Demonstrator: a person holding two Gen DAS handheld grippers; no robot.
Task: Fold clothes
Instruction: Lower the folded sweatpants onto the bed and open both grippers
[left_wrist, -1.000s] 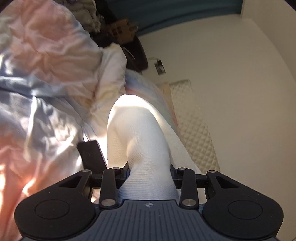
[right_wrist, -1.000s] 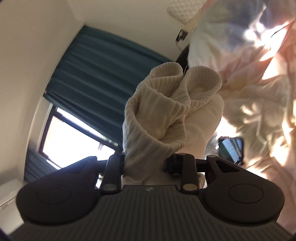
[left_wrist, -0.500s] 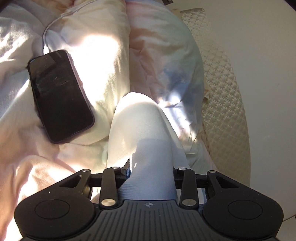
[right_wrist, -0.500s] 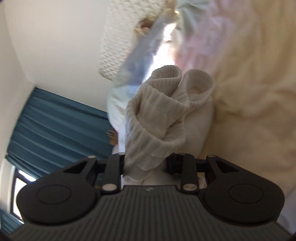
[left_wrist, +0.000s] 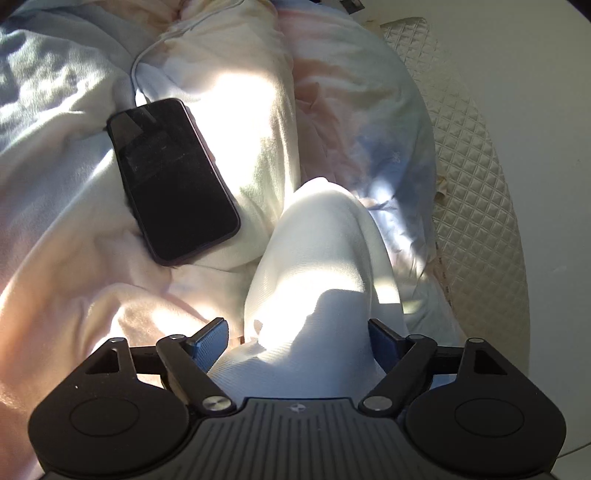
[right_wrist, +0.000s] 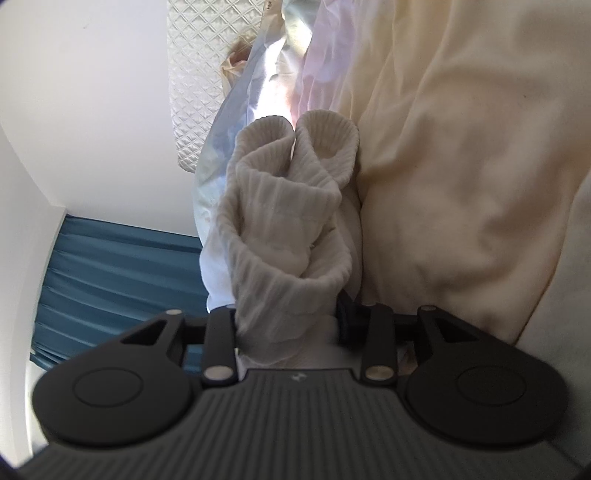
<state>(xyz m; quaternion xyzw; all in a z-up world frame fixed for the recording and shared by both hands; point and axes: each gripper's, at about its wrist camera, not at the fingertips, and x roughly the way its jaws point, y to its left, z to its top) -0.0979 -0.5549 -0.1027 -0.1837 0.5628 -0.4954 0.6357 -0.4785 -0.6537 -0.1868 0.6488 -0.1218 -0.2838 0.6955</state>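
A pair of white socks, folded into a bundle, lies on the pastel duvet in the left wrist view. My left gripper straddles its near end. The jaws are opening wide, and the blue pads stand clear of the fabric on both sides. In the right wrist view the bundle's ribbed cuffs stick out forward from my right gripper. Those jaws are starting to open, but the fabric still fills the gap between them. The bundle leans against cream bedding.
A black phone lies screen up on the duvet left of the socks, with a white cable running off behind it. A quilted cream mattress edge and a white wall border the bed on the right. A teal curtain hangs at the lower left of the right wrist view.
My left jaws have spread wide and let go of the socks, which now rest on the duvet. The right gripper has swung down from the window view toward the bedding, still carrying the cuffs.
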